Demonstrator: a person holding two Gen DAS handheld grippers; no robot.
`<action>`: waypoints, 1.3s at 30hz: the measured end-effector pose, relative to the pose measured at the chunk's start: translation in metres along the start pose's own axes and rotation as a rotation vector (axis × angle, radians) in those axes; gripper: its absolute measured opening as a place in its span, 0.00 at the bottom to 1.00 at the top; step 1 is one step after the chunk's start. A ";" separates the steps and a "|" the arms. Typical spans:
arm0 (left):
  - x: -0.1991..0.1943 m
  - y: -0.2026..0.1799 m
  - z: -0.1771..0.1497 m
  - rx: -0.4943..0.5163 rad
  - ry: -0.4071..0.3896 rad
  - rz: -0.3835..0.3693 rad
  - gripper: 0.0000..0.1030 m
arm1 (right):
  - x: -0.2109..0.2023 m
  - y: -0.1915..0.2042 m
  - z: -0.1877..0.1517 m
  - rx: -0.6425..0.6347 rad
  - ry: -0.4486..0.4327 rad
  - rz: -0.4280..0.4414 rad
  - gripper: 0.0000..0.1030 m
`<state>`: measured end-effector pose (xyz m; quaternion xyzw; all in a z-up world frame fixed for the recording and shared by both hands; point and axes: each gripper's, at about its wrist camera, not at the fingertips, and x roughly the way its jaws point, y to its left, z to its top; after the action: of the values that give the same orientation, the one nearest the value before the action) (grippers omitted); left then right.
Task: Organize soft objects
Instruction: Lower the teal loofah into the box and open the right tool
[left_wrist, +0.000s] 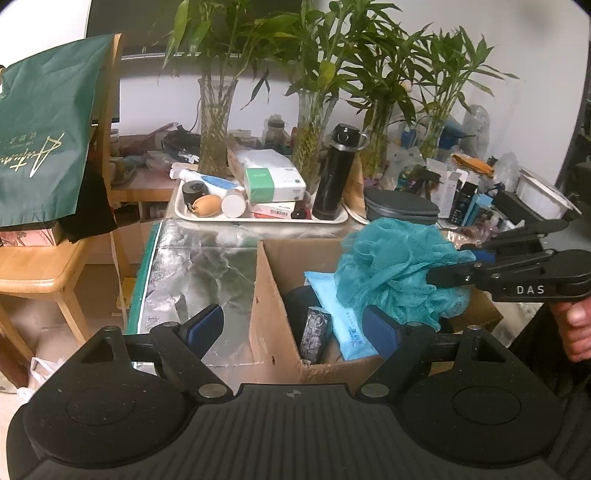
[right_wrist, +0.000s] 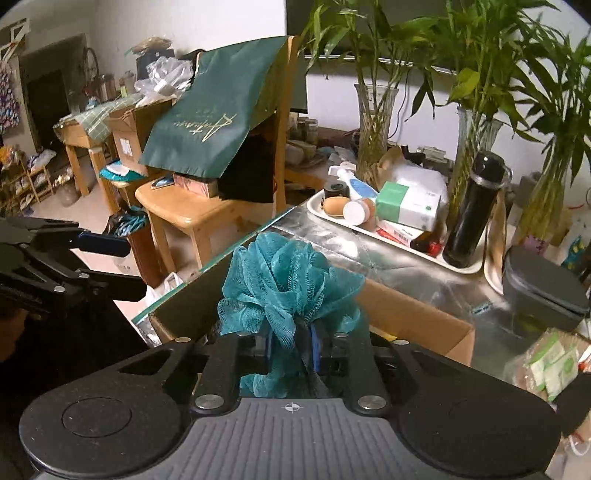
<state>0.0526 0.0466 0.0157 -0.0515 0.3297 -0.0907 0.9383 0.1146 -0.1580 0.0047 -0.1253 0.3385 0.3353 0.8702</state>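
A teal mesh bath pouf (left_wrist: 391, 266) (right_wrist: 288, 280) hangs over an open cardboard box (left_wrist: 273, 295) (right_wrist: 417, 314) on the foil-covered table. My right gripper (right_wrist: 291, 343) is shut on the pouf's lower folds; in the left wrist view that gripper (left_wrist: 454, 264) reaches in from the right. My left gripper (left_wrist: 291, 319) (right_wrist: 118, 266) stands open with nothing between its fingers, at the box's near-left corner. Inside the box lie a light blue tissue pack (left_wrist: 340, 317) and a dark wrapped item (left_wrist: 314, 332); the pouf hides the rest.
Behind the box a white tray (left_wrist: 266, 218) holds small bottles, boxes and a black flask (left_wrist: 338, 173). Glass vases of bamboo (left_wrist: 216, 122) line the back. A grey lidded container (left_wrist: 402, 210) is at right. A wooden chair (left_wrist: 40, 273) with a green bag (left_wrist: 44, 147) stands left.
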 end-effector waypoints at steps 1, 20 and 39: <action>0.000 0.000 0.000 -0.001 -0.001 -0.003 0.80 | 0.002 -0.001 0.000 -0.007 0.011 0.002 0.22; -0.004 -0.010 0.002 -0.024 0.028 0.001 0.80 | -0.038 -0.003 -0.023 -0.011 -0.081 -0.029 0.97; 0.009 -0.022 0.012 -0.005 0.136 0.069 0.80 | -0.047 -0.041 -0.039 0.197 0.001 -0.124 1.00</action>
<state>0.0637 0.0238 0.0229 -0.0360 0.3946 -0.0607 0.9161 0.0966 -0.2290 0.0069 -0.0599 0.3620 0.2458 0.8972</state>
